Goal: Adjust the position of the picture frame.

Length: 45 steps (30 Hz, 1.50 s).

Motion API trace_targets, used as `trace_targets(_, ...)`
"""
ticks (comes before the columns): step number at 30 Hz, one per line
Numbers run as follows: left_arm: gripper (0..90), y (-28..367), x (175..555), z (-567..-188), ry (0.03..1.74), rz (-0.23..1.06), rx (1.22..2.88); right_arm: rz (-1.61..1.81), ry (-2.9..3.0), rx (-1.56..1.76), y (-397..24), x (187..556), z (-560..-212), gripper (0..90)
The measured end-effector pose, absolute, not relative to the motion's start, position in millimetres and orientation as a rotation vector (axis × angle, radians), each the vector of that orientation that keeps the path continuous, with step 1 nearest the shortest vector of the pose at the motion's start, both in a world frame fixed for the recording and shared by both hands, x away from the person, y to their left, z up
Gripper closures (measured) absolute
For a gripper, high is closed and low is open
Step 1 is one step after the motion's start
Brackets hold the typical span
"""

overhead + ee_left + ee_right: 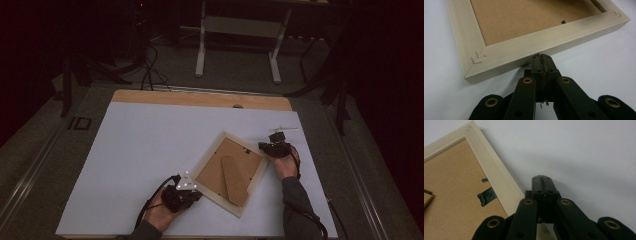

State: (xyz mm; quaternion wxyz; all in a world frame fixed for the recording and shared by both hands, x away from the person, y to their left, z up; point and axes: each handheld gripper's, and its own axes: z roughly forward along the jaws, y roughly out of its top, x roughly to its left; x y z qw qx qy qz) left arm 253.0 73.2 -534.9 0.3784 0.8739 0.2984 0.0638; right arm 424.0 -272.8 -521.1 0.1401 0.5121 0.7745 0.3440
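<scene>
The picture frame [229, 173] lies face down and skewed on the white table [140, 150], its brown backing and stand up, with the left gripper [192, 186] at its near-left edge and the right gripper [274, 145] by its far-right corner. From the left gripper view, the closed jaws hold nothing and the tips sit just against the frame's pale side rail [544, 40]; a shove here could spin the light frame away. From the right gripper view, the jaws are likewise shut and empty, just beside the rail [496, 172], apart from the metal tab [486, 196], so they could skid off the wood.

closed hand-held gripper [541, 57], tips against frame [544, 41]
</scene>
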Motion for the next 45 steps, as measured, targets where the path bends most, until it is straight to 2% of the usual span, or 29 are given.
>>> trace_targets(24,90.0,82,263,-536,0.882,0.217,2.182,0.999,2.269,1.490,-274,420,-526,90.0)
trace_targets(37,90.0,94,276,-537,1.030,0.282,2.108,0.974,2.308,1.440,-268,414,-525,90.0)
trace_targets(45,90.0,100,281,-538,1.064,0.293,2.085,0.965,2.317,1.408,-266,407,-525,90.0)
